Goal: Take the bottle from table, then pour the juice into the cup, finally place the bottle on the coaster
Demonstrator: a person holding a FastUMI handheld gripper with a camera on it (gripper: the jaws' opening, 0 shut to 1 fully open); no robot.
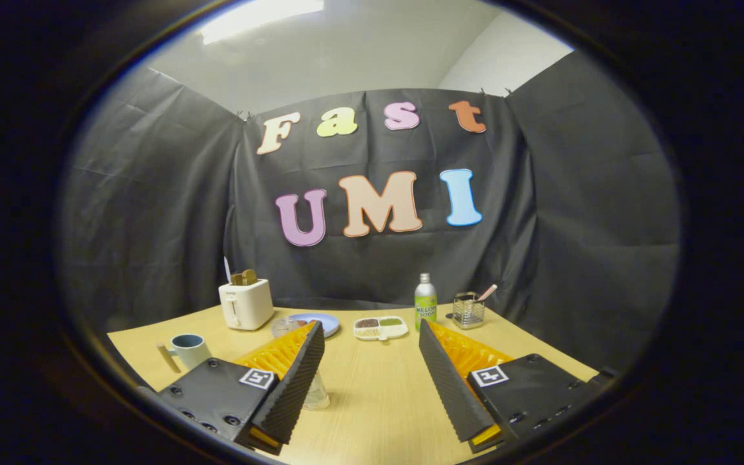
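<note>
A green soda bottle (425, 300) with a silver cap stands upright at the far side of the wooden table (378, 400), just beyond my right fingertip. My gripper (371, 328) is open and wide, hovering over the table with nothing between its fingers. A clear cup (317, 392) stands on the table beside my left finger, partly hidden by it. A flat blue round coaster (323, 321) lies beyond the left fingertip, with something clear (284, 326) at its left edge that I cannot make out.
A white toaster (246, 303) stands at the back left, and a grey-blue mug (189, 349) sits nearer on the left. A white divided snack tray (380, 327) lies straight ahead. A wire holder (468, 310) with utensils is right of the bottle.
</note>
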